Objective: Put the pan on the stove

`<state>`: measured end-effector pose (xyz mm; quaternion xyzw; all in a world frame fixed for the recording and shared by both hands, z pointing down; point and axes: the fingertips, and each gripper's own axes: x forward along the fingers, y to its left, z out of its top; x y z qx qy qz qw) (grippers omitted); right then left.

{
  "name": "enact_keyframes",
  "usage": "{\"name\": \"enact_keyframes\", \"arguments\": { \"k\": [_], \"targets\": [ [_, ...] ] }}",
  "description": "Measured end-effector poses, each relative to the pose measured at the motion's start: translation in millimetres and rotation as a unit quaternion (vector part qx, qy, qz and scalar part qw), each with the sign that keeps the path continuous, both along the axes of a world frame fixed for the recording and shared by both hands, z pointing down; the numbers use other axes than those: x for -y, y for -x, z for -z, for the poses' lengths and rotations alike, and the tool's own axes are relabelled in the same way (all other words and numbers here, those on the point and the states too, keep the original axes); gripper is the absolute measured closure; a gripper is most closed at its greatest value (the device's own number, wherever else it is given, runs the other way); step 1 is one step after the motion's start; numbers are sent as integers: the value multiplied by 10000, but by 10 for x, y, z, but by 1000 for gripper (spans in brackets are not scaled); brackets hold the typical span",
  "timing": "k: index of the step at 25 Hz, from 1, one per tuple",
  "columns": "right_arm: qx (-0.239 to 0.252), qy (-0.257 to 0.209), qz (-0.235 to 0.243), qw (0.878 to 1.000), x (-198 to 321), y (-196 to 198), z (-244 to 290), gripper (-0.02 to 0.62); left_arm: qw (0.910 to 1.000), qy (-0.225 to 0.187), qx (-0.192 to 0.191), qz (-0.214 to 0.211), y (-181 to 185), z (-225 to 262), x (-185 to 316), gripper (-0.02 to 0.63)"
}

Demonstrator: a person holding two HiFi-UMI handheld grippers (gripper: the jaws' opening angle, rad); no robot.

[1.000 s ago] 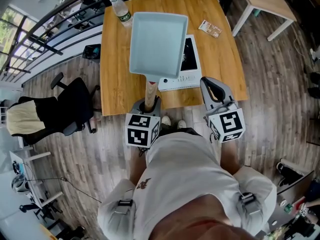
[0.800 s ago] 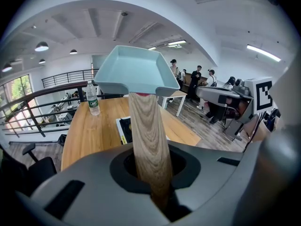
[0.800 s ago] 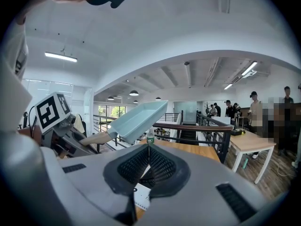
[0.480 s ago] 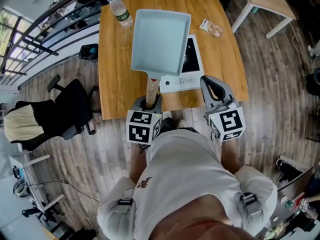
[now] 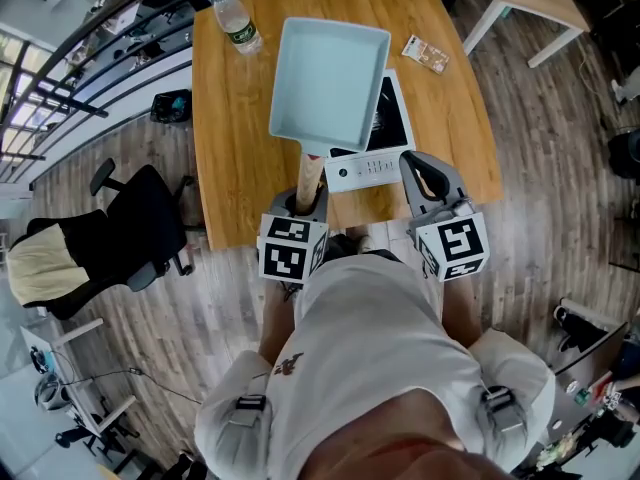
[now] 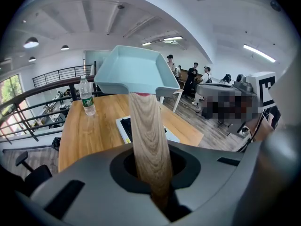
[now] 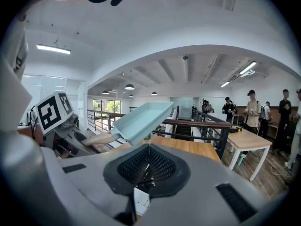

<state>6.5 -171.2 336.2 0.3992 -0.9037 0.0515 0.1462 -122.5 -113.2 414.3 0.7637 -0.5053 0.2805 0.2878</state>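
- Pan point(image 5: 330, 83) is held in the air over the table point(image 5: 235, 148). In the head view its bowl overlaps the stove's far left part, and it is not yet set down.
- The handle point(image 5: 309, 176) is clamped near its end by the left gripper point(image 5: 304, 200), jaws drawn almost together around the wood.
- The stove point(image 5: 372, 163) is seen at 4 o'clock of the pan's middle, with its control strip uncovered.
- The pan is best shifted toward 4 o'clock, levelled, then lowered flat onto the black glass.
- With so long a lever, sag at the bowl is likely, so a firm grip is advised until contact.
- The right gripper point(image 5: 425, 180), at 3 o'clock of the left, is closed on nothing.
- The bottle point(image 5: 236, 23) stands at 10 o'clock, well clear.
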Motion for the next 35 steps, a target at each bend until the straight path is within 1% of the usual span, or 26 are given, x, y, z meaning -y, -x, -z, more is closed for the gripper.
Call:
{"name": "enact_keyframes", "arguments": {
  "k": [14,21,29,35],
  "targets": [
    [-166,436,-189,9987,92,199,-364,574,9990,378,-30,-224,185,-302,121,561],
    [-292,594,-434,9969,86,215,-515,574,9976,504,-35,-472,223,-435,149,561],
    [-396,762,-725,9937,5,148,-658,574,9952,637,-40,-743,186,-586,142,561],
    [-389,892,-758,9924,13,108,-773,574,9938,754,-37,-813,114,-696,173,561]
  ]
}}
